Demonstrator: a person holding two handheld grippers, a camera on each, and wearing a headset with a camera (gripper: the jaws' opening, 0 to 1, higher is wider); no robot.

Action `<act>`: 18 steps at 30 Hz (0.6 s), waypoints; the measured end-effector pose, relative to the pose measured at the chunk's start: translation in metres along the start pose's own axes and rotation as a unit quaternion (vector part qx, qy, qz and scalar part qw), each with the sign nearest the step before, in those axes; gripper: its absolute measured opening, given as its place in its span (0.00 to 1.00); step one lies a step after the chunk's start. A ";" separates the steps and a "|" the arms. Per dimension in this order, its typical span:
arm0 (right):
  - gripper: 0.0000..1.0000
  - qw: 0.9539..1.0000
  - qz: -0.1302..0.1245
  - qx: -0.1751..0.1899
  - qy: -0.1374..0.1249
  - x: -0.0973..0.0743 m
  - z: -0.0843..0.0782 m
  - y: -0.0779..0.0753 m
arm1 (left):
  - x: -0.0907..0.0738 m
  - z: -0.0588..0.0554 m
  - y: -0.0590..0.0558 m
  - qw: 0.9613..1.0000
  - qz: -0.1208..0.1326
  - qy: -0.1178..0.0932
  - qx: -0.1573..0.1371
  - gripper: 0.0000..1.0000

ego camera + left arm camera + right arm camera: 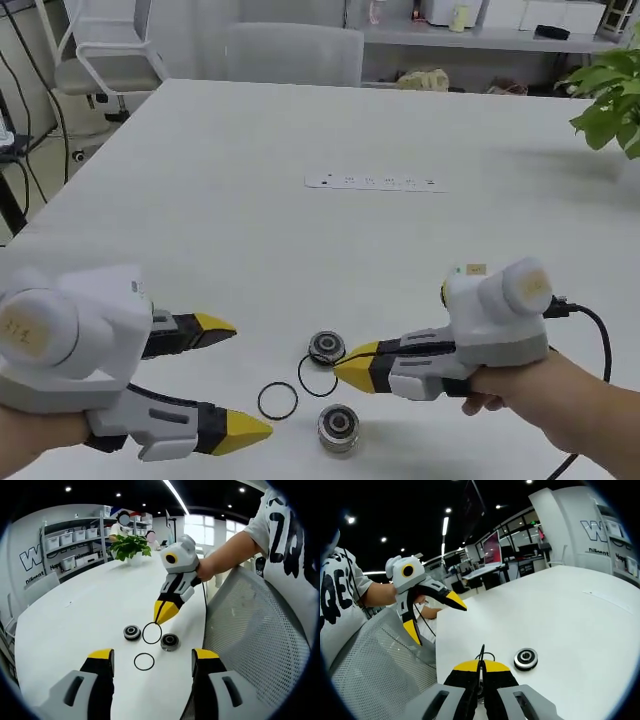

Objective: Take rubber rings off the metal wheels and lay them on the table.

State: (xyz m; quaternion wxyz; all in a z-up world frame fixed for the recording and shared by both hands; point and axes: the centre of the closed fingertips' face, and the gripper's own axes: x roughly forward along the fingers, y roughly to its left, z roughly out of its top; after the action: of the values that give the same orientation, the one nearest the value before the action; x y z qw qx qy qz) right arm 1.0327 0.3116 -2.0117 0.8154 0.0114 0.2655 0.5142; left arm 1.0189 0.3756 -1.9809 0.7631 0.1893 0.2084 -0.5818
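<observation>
L gripper hung left of near wheel, jaws wide apart, empty. Loose ring lay on table just left of it. R gripper, jaws closed, pinched 2nd ring just beyond near wheel. Far wheel sat behind.

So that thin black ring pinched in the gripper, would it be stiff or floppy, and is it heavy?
Probably bendy but springy: the ring hangs from the shut right gripper with a round outline. Likely very light, being a thin loop. Laid flat like the other ring on the table, it should hardly roll.
</observation>
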 end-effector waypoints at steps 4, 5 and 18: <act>0.00 1.000 0.005 -0.002 0.002 0.005 0.000 0.001 | -0.002 0.000 0.000 1.000 0.004 0.000 -0.001 0.63; 0.00 1.000 0.005 -0.002 0.002 0.006 0.000 0.002 | -0.002 0.000 0.000 1.000 0.005 0.000 -0.002 0.64; 0.00 1.000 0.014 -0.006 0.011 0.020 -0.001 0.008 | -0.011 -0.002 0.002 1.000 0.016 -0.002 -0.007 0.66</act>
State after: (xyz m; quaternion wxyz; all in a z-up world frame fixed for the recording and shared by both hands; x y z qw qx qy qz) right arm 1.0326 0.3323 -2.0188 0.8053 0.0045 0.2706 0.5275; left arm 1.0183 0.3859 -1.9770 0.7738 0.1858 0.2084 -0.5685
